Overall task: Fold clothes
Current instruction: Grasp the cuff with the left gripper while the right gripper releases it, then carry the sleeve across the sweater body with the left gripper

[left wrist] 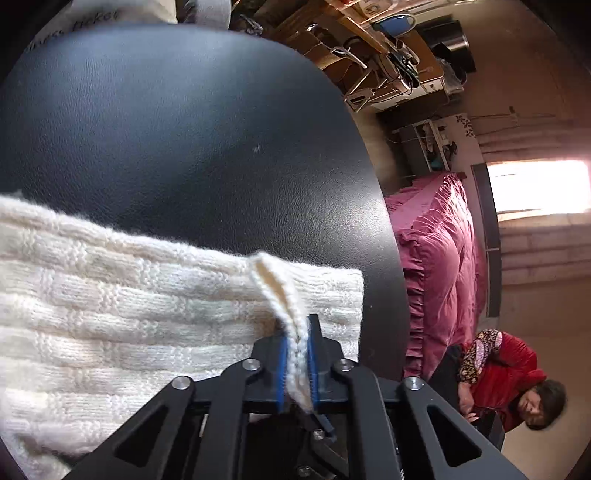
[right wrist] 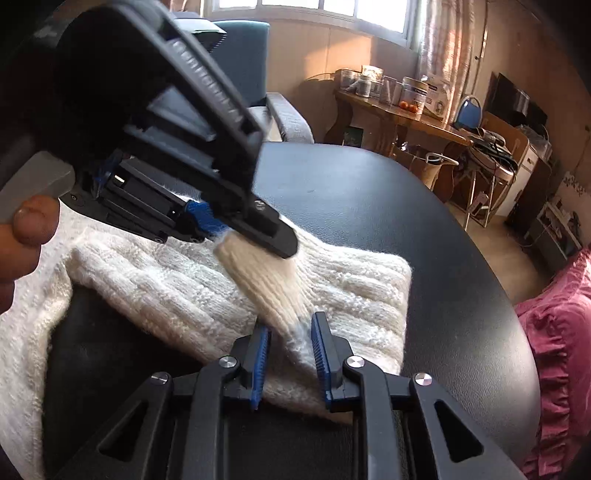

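On black table [right wrist: 406,221], left tool [left wrist: 297,363] clamped on cream sweater [right wrist: 221,295] fold, right tool [right wrist: 290,354] apart.

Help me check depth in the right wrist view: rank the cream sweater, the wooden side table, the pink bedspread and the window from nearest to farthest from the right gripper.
1. Cream sweater: a fold of it runs between the jaws of the right gripper.
2. Pink bedspread: low at the right edge.
3. Wooden side table: across the black tabletop, upper right.
4. Window: top, on the far wall.
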Tool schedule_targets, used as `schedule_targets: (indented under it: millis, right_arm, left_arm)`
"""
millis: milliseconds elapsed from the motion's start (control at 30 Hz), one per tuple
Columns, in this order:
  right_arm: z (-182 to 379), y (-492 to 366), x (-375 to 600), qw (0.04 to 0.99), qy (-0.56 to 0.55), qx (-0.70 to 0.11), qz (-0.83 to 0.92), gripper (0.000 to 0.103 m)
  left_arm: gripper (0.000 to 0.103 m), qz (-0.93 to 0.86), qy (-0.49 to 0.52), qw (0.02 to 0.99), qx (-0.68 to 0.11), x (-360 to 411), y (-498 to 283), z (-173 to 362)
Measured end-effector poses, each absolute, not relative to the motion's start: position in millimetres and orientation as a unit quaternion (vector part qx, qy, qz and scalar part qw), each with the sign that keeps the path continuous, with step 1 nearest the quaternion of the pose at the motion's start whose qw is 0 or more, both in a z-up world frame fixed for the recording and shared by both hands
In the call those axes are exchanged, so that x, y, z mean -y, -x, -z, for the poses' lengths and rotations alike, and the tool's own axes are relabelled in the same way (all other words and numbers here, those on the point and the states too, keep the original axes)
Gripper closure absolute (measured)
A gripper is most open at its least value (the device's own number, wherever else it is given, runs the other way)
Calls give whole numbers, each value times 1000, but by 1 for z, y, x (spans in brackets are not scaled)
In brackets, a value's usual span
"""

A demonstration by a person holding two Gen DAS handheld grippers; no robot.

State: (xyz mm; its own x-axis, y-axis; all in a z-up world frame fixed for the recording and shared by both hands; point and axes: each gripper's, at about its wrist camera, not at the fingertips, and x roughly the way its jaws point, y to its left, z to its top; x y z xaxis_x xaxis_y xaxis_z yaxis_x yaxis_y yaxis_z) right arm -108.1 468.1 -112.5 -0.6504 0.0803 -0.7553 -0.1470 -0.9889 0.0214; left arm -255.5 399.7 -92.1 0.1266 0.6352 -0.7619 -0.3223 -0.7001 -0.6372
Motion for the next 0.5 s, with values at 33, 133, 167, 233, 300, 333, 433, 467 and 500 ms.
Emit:
schedule_targets:
  millis: [33,133,167,233,300,333,433,467,500]
  right_arm:
    - [110,102,-474,65,408,-69,-908,81]
    - [112,75,-504,47,386,-229,-892,78]
    - [115,66,-513,37,378,-285,-880,77]
    - [128,52,-528,9,362,-393,-845,75]
    - [140,36,-533,-26,337,-488,-805,71]
    - [142,33,-531,-45,321,-521,-790,69]
    - [146,32,-521,-98,276,-596,-748,62]
    - [146,34,-515,-114,263,-612,-737,55]
    - [146,37,-508,-129,251,-628,-725,51]
  left_arm:
    - [95,-659,646,368,113,-399,256,86]
    - [96,-697,602,374,106,-385,257,51]
    - [96,-711,585,376,106,-378,258,37]
    - [96,-737,550,378,111,-360,264,4]
    - [96,-760,518,374,118,-336,273,-29]
    - [96,-771,502,371,121,-323,278,-46]
    - [96,-803,459,357,129,-269,289,-94]
    - [96,-812,447,351,130,-250,291,-108]
    - [96,-821,436,345,131,-230,294,-122]
